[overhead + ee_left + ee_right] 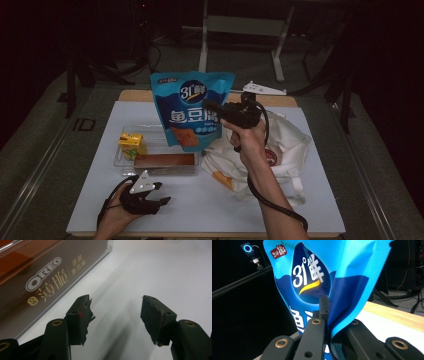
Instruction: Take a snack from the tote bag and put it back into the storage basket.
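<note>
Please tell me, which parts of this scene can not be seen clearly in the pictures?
- Clear tray, high view: its back part is hidden behind the blue snack bag.
- Oreo box, left gripper view: cut off by the top and left edges.
- White cloth bag, high view: its inside is hidden by its folds and the right gripper.
- Yellow carton, high view: print too small to read.
</note>
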